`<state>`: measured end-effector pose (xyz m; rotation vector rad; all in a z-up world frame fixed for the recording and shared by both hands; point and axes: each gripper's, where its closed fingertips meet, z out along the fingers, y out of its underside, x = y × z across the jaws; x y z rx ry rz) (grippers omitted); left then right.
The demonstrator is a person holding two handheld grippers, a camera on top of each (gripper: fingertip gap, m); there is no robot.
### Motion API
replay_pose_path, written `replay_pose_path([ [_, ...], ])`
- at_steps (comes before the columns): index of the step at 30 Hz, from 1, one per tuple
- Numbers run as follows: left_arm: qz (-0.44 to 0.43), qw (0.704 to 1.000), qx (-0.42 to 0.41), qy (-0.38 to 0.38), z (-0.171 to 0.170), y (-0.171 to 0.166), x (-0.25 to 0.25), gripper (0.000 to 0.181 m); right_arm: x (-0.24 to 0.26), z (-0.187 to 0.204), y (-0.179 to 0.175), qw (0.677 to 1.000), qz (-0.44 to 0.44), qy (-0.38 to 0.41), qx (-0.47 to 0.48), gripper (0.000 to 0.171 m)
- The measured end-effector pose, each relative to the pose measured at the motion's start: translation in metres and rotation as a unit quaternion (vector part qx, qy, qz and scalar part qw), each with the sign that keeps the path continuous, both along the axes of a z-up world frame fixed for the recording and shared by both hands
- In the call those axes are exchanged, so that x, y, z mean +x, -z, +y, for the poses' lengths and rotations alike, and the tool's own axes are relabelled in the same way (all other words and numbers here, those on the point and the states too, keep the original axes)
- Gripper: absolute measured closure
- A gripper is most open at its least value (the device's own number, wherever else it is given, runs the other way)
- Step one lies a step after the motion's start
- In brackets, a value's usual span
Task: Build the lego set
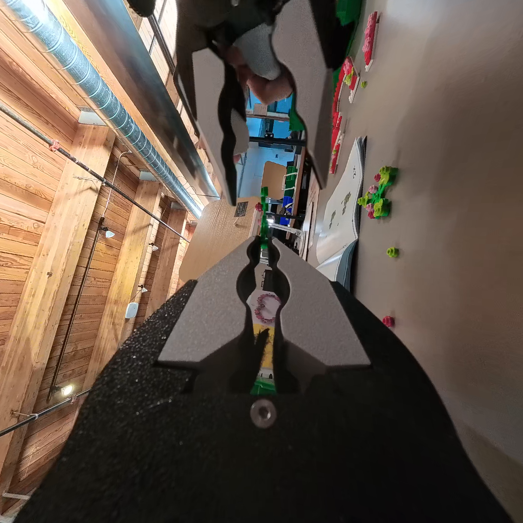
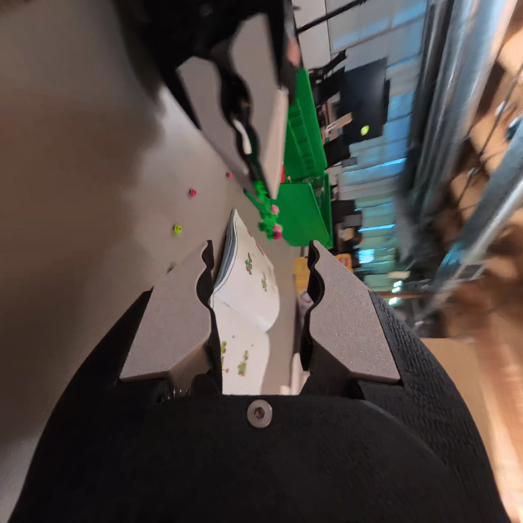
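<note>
My left gripper (image 1: 264, 240) is shut on a green lego stem (image 1: 264, 218) that carries a small pink flower stud, and holds it in the air beside the grey table (image 1: 438, 198). The right wrist view shows the same stem (image 2: 268, 218) with pink flowers, sticking out of the left gripper (image 2: 271, 192). My right gripper (image 2: 260, 243) is open and empty, facing the stem from a short distance. It also shows in the left wrist view (image 1: 278, 189), open, just beyond the stem's end.
An open instruction booklet (image 1: 342, 215) lies on the table. Beside it are a lime-and-pink flower cluster (image 1: 377, 195), a loose lime stud (image 1: 392, 252) and a pink stud (image 1: 388, 321). Red, pink and white assemblies (image 1: 348, 76) and green plates (image 2: 302, 215) lie farther off.
</note>
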<state>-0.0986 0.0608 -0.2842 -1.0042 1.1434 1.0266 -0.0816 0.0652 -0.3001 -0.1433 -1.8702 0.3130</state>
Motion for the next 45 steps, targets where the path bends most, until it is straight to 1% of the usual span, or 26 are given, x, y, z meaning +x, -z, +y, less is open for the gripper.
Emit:
replay_pose_path([
  [3,0.0,1.0,-0.002,0.001,0.0,0.001,0.0,0.18,-0.002,-0.004,0.007,0.999,0.028,0.001,0.04,0.111],
  [8,0.001,1.0,-0.005,0.002,0.0,0.002,0.001,0.179,-0.01,0.0,-0.002,0.995,0.078,0.017,0.061,0.133],
  [20,0.003,1.0,-0.008,0.005,0.0,0.003,0.003,0.18,-0.009,-0.002,-0.011,0.995,0.084,-0.001,0.062,0.163],
  [29,0.003,1.0,-0.003,0.006,-0.001,0.002,0.003,0.18,-0.008,0.002,-0.014,0.994,0.081,-0.003,0.073,0.165],
  [35,0.004,1.0,-0.011,0.006,-0.001,0.004,0.003,0.179,-0.007,0.004,-0.013,0.997,0.06,0.005,0.056,0.166],
  [38,0.003,1.0,-0.014,0.005,0.0,0.005,0.002,0.18,-0.008,0.004,-0.011,0.999,0.051,0.007,0.002,0.165],
  [39,0.003,1.0,-0.016,0.005,0.001,0.006,0.003,0.18,-0.006,0.003,-0.01,0.999,0.044,0.003,-0.017,0.159],
  [40,0.003,1.0,-0.016,0.005,0.001,0.006,0.002,0.18,-0.005,0.001,-0.01,0.999,0.037,-0.001,-0.035,0.146],
  [41,0.002,1.0,-0.017,0.003,0.001,0.006,0.001,0.18,-0.004,0.0,-0.011,0.998,0.032,-0.002,-0.052,0.138],
  [43,-0.001,1.0,-0.024,-0.002,0.002,0.008,-0.001,0.18,-0.002,-0.001,-0.013,0.998,0.035,-0.003,-0.057,0.14],
  [45,-0.004,1.0,-0.025,-0.004,0.003,0.008,-0.002,0.18,-0.001,-0.002,-0.01,0.999,0.035,-0.002,-0.032,0.142],
])
